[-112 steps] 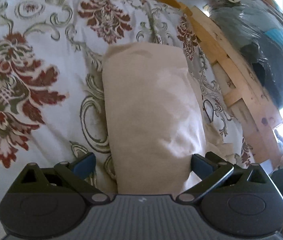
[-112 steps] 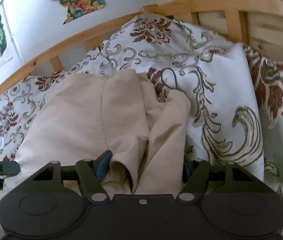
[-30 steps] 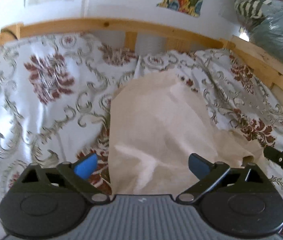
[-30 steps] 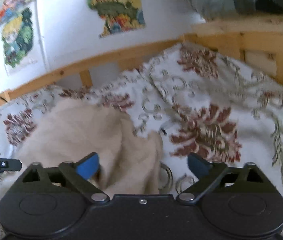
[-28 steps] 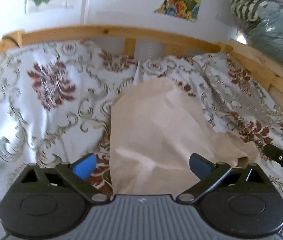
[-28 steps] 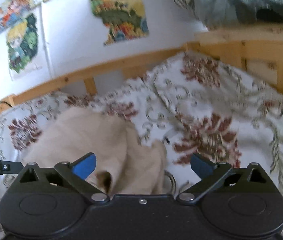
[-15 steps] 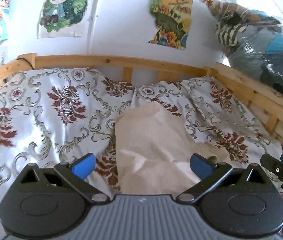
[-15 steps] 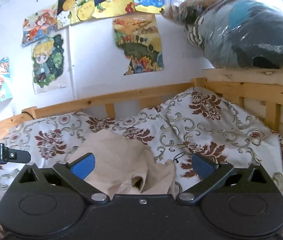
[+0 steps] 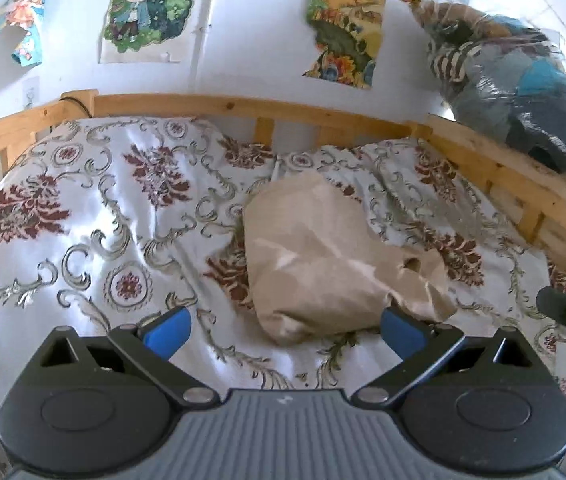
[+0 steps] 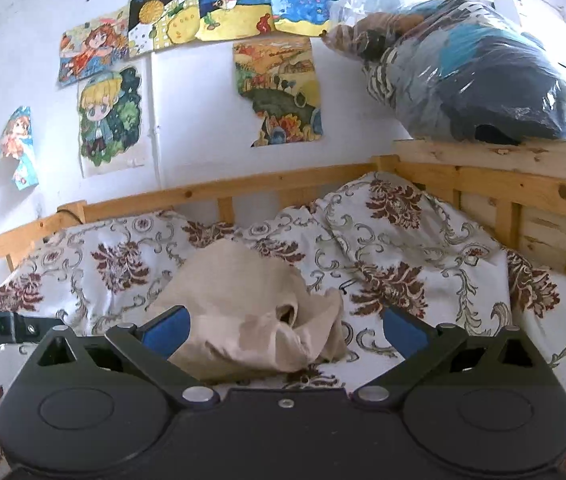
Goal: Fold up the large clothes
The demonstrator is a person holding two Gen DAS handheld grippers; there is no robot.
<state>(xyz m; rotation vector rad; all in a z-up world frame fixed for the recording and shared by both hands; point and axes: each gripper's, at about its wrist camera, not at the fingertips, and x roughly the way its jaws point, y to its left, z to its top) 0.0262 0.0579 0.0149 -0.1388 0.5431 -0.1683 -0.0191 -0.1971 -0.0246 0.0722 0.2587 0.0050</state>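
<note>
Change: both hand-held grippers have pulled back and risen from the garment; earlier they sat low over the cloth, now they see the whole bed and the wall.
Left hand-held gripper [image 9: 285,330]: jaws wide apart, holding nothing, hovering short of the garment's near edge.
Right hand-held gripper [image 10: 286,330]: jaws wide apart too, empty, its blue pads either side of the bundle as seen from this wrist, not touching it.
Garment [image 9: 323,258]: beige, lying near the middle of the bedspread [image 9: 83,240], folded into a rough lump, not a flat stack; the left side looks smooth, the right side is bunched, with a loose flap and a small open pocket of cloth [image 10: 287,312].
Surroundings: wooden bed frame [image 9: 243,106] round the far and right sides; a plastic bag of clothes [image 10: 479,88] on the frame's right corner; posters [image 10: 109,114] on the wall.
Task stage: judged late, the fold made and let go, though the result is untidy.
Risk: the bunched right side may spring open or slide, because the soft, uneven bedspread gives no firm base.
Risk: a regrasp could pinch the bedspread along with the garment, since the two lie pressed together.
Risk: gripping only the top layer would drag the fold apart.
</note>
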